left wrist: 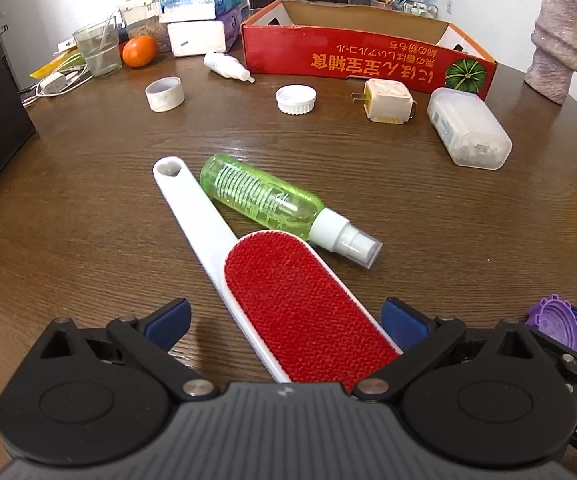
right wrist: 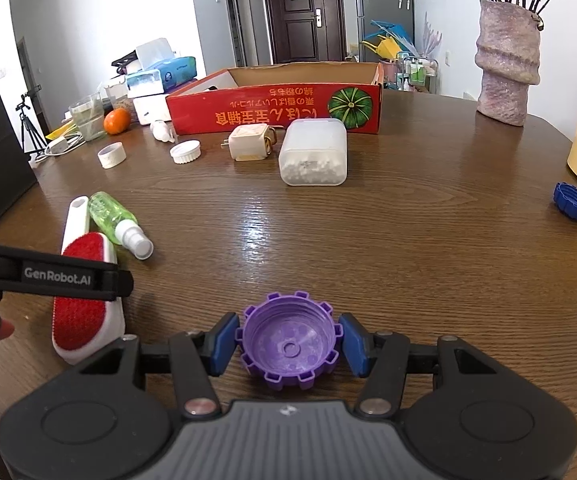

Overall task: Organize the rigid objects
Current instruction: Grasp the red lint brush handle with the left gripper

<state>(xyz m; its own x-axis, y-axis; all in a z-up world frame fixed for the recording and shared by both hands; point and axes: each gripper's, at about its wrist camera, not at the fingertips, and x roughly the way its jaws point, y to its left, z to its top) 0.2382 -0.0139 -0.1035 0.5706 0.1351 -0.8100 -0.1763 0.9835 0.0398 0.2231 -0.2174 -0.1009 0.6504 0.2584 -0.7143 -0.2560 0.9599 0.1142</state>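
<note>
1. Nearest our right tool (right wrist: 287, 345) sits the purple cap (right wrist: 287, 350), open side up on the tabletop (right wrist: 368, 232), with the blue pads (right wrist: 354, 344) pinching its notched rim on both sides.
2. Our left tool (left wrist: 286, 322) is spread wide, its pads straddling the red head of the lint brush (left wrist: 288, 300) without touching it.
3. Risk: the cap's toothed rim gives the pads small contact patches, so we judge it could twist or pop out when lifted.
4. Risk: the green spray bottle (left wrist: 260, 200) lies touching the brush; a careless squeeze may roll it away.
5. The brush is long, white hard plastic with a bristly red pad; the bottle is smooth, translucent and round.
6. The red cardboard box (right wrist: 272, 110), open-topped, waits at the far side.
</note>
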